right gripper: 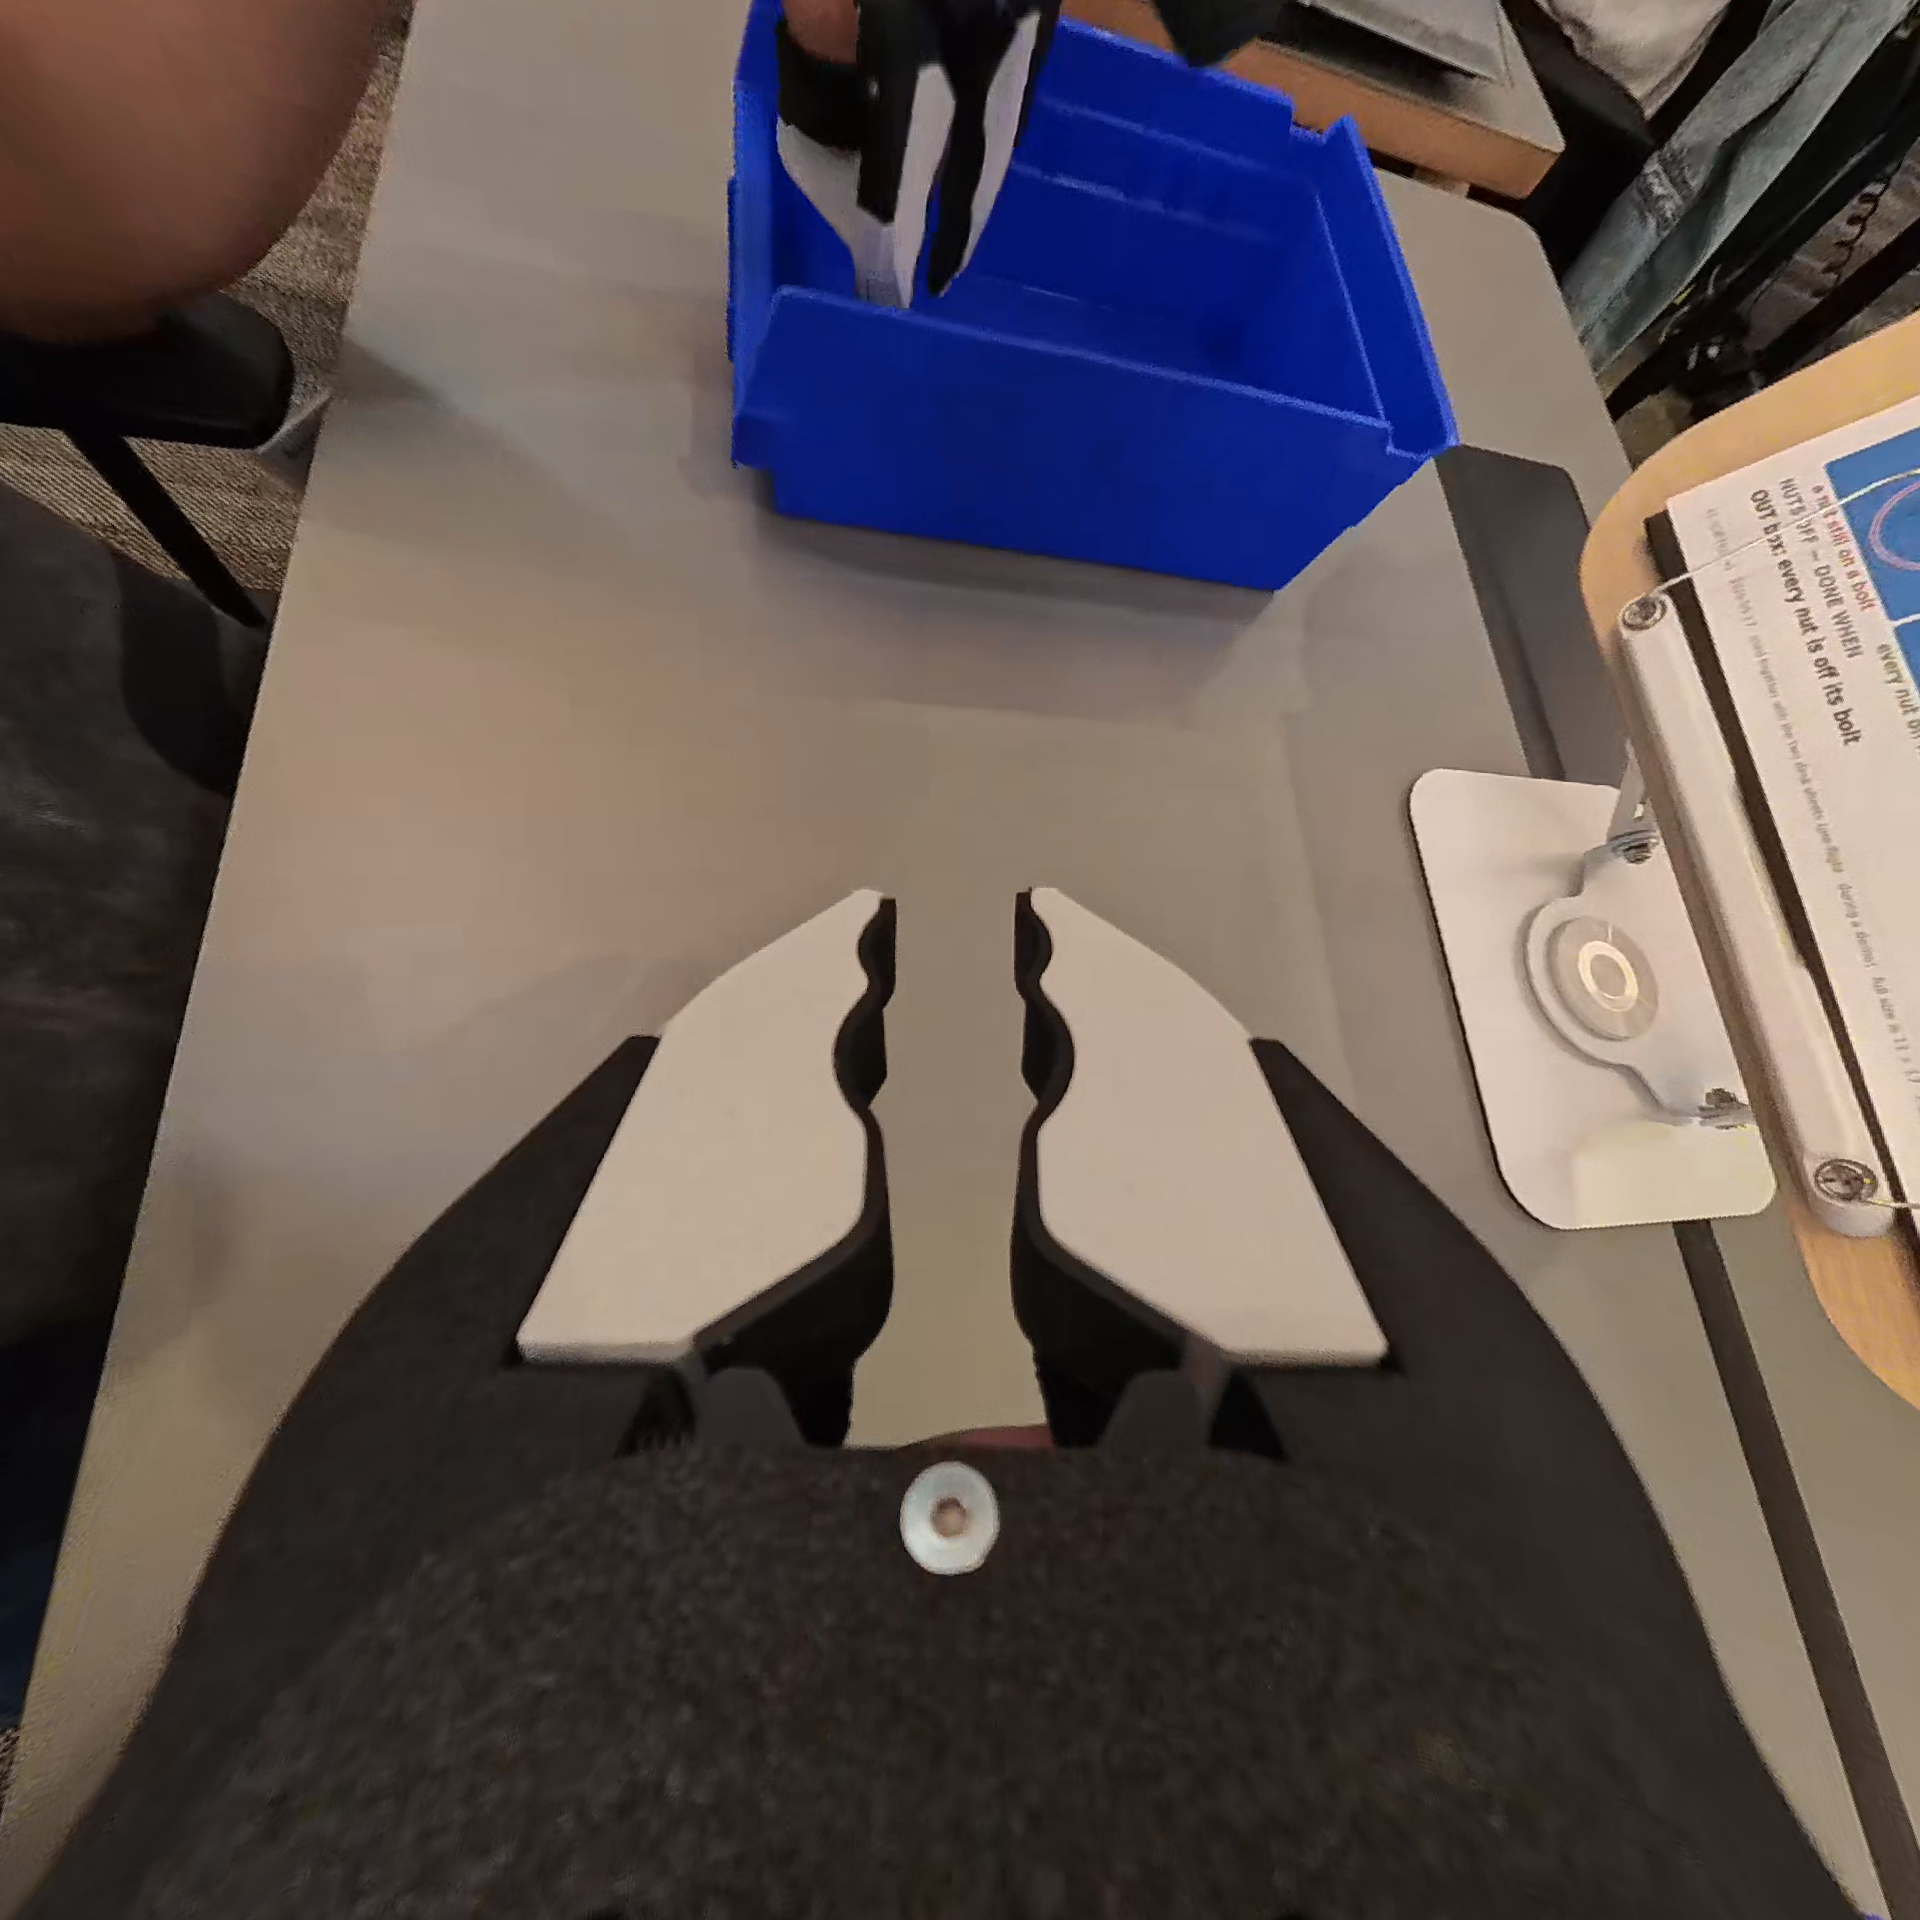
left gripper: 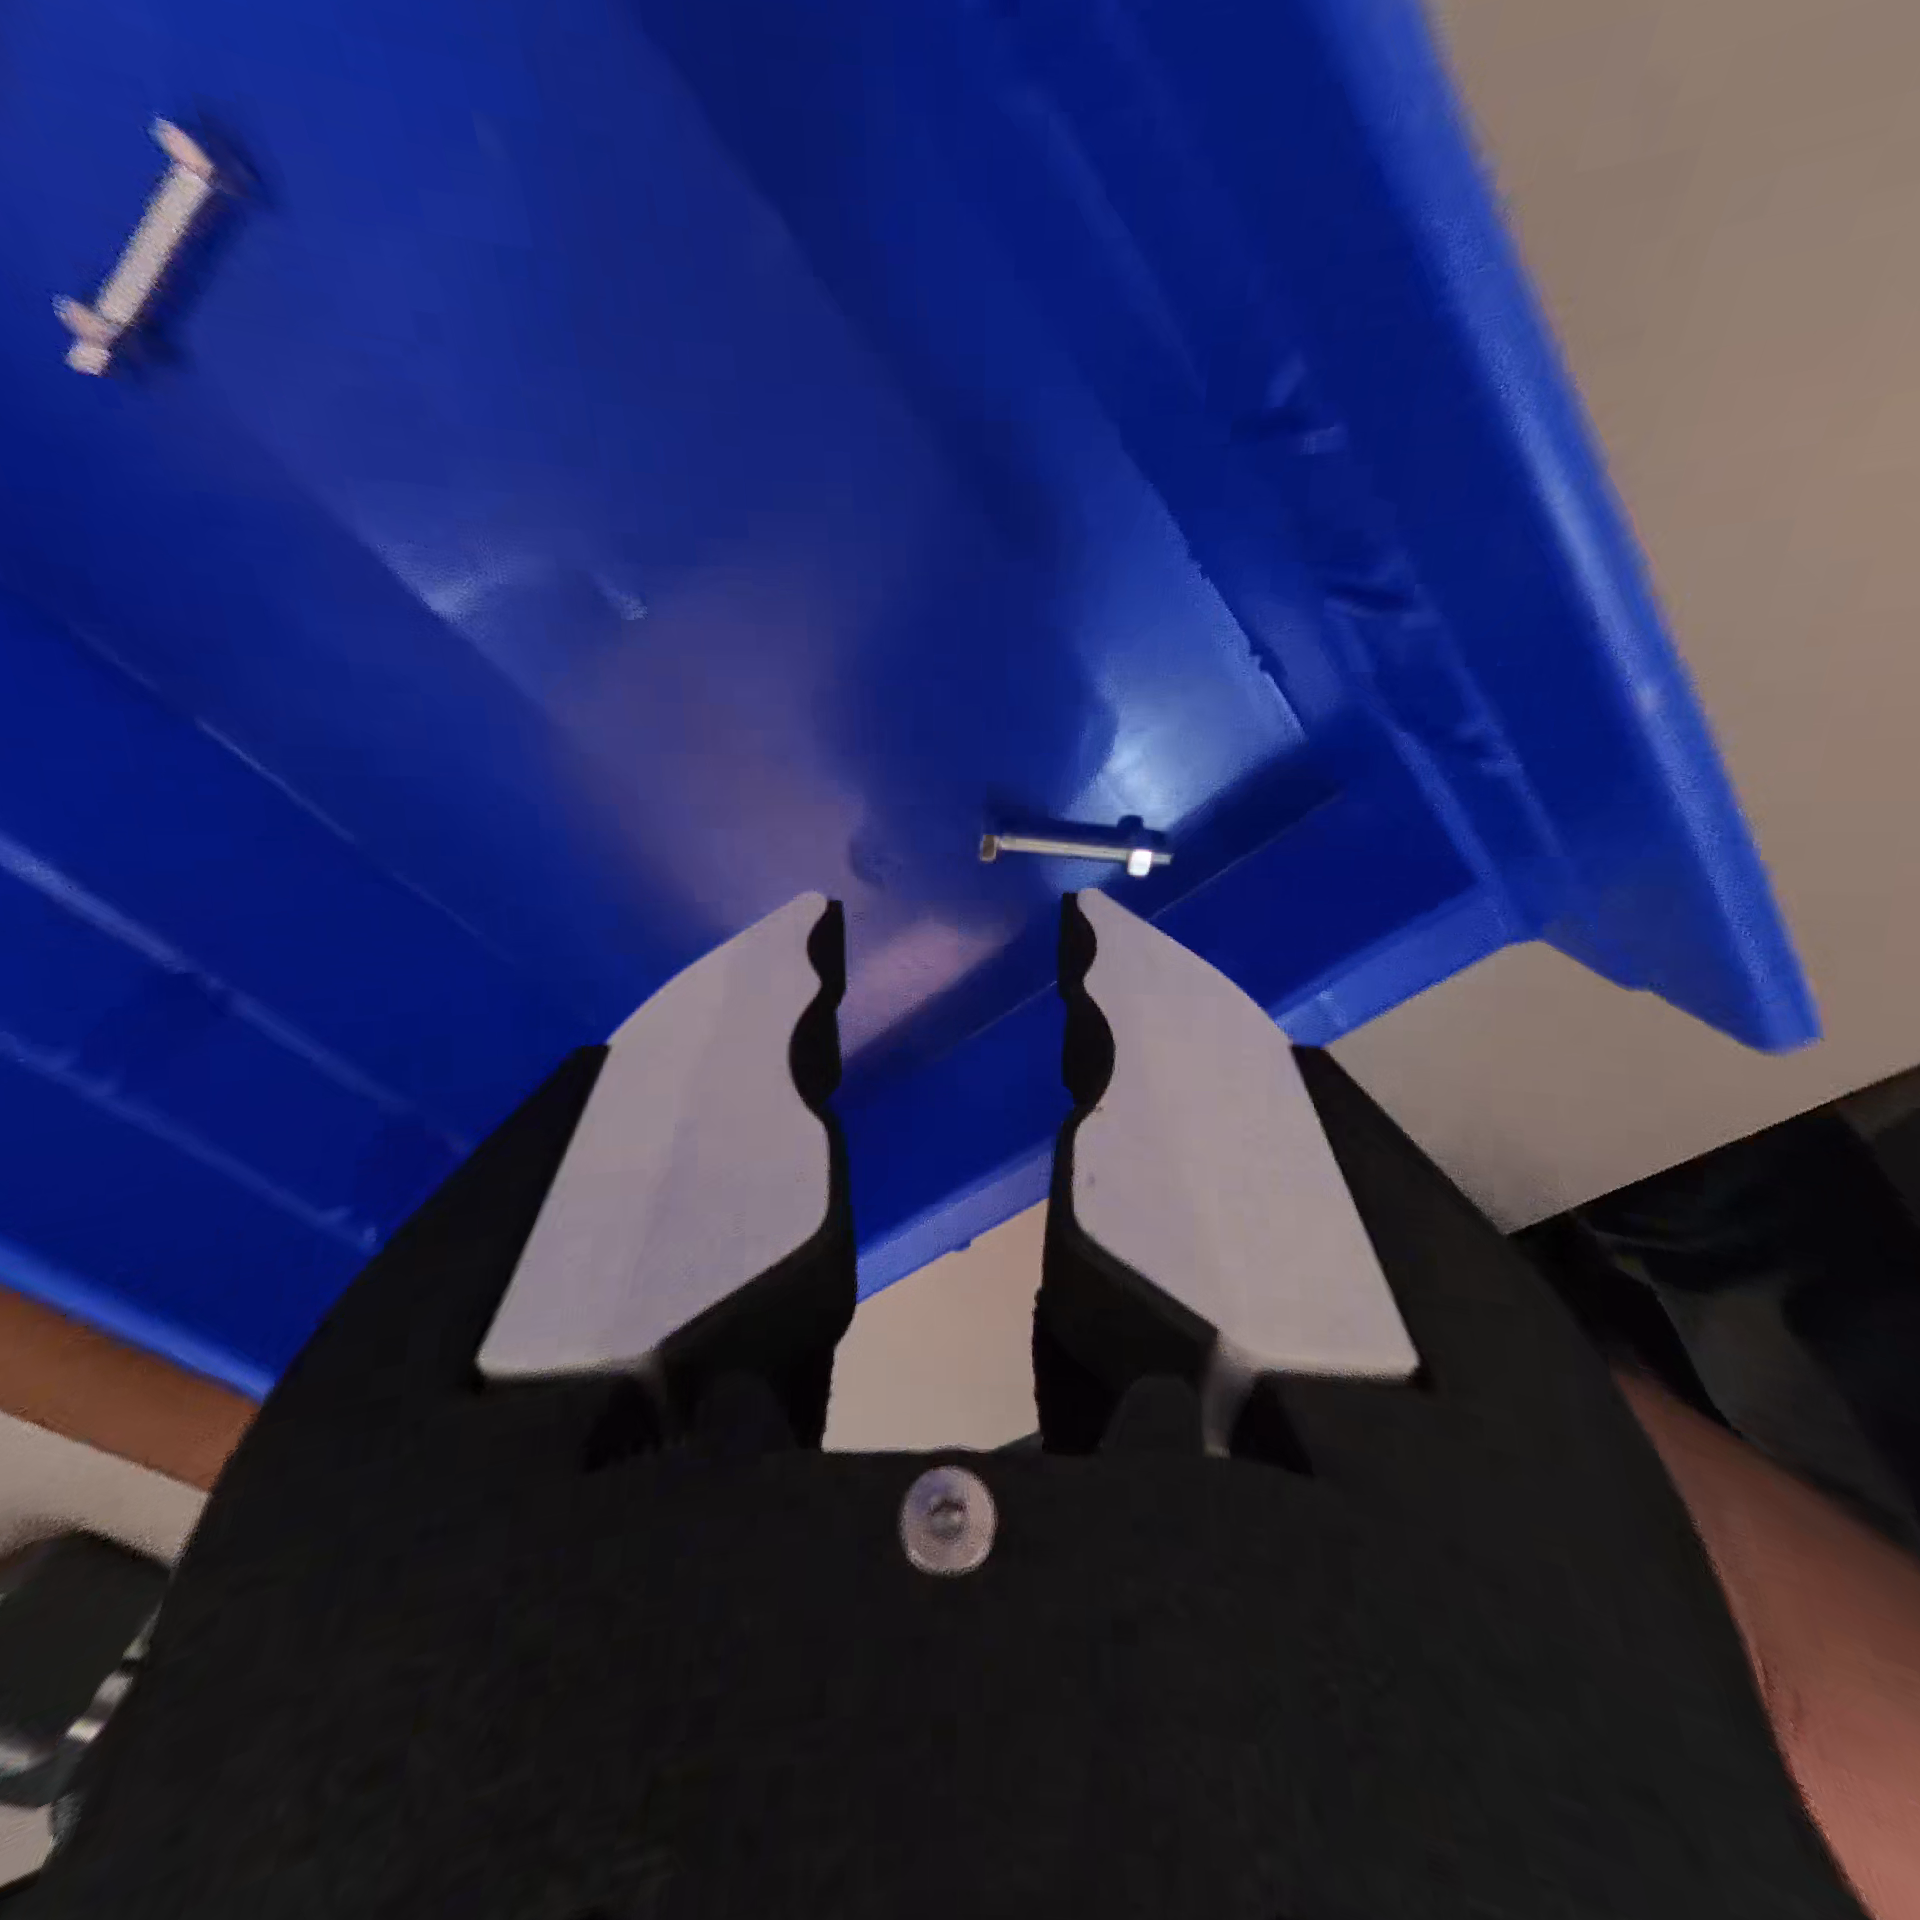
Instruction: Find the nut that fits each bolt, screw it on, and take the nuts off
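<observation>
In the left wrist view, my left gripper [left gripper: 951, 899] is open and empty inside a blue bin [left gripper: 623, 520]. A thin silver bolt with a nut on it [left gripper: 1075, 847] lies on the bin floor just beyond and right of the fingertips. A larger bolt [left gripper: 140, 249], blurred, lies at the far left of the bin floor. In the right wrist view, my right gripper [right gripper: 954, 899] is open and empty above the grey table [right gripper: 623, 727], well short of the blue bin [right gripper: 1060, 416]. The left gripper [right gripper: 920, 156] shows there reaching down into the bin.
A white stand base [right gripper: 1538, 997] holding a printed sheet on a board [right gripper: 1818, 675] sits at the table's right edge. A person's arm [right gripper: 156, 135] shows at upper left. Chairs and bags stand beyond the table. My right fingertips sit around 35 centimetres from my left ones.
</observation>
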Action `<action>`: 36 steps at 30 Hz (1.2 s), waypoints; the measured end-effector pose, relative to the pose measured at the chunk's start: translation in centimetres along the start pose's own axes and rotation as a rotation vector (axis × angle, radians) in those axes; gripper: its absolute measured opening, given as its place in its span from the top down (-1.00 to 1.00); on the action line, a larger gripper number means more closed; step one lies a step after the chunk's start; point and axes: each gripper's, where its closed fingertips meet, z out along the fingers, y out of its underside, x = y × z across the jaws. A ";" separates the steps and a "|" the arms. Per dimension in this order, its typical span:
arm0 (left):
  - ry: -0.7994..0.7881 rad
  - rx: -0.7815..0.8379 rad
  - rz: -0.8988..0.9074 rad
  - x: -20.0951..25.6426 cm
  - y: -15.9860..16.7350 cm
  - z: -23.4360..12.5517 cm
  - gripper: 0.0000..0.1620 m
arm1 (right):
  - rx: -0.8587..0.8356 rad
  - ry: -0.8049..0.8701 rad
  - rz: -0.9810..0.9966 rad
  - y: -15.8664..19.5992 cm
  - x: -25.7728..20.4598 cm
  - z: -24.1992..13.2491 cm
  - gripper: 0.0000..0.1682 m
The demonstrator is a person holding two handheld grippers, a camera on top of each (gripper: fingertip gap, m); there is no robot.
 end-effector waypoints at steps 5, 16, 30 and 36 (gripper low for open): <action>0.056 -0.119 -0.002 0.1 0.5 2.9 0.61 | -0.007 0.006 0.005 0.6 0.3 -0.3 0.75; 0.098 -0.141 0.040 0.6 0.7 3.7 0.95 | -0.042 0.004 -0.006 1.2 0.1 -0.1 0.76; -0.149 1.039 0.011 -1.0 -12.0 -15.6 0.96 | 0.257 0.210 0.162 -3.8 4.6 -0.9 0.73; 0.047 1.338 -0.073 7.5 -17.7 -19.8 0.96 | 0.495 0.212 0.484 -5.3 6.7 1.4 0.58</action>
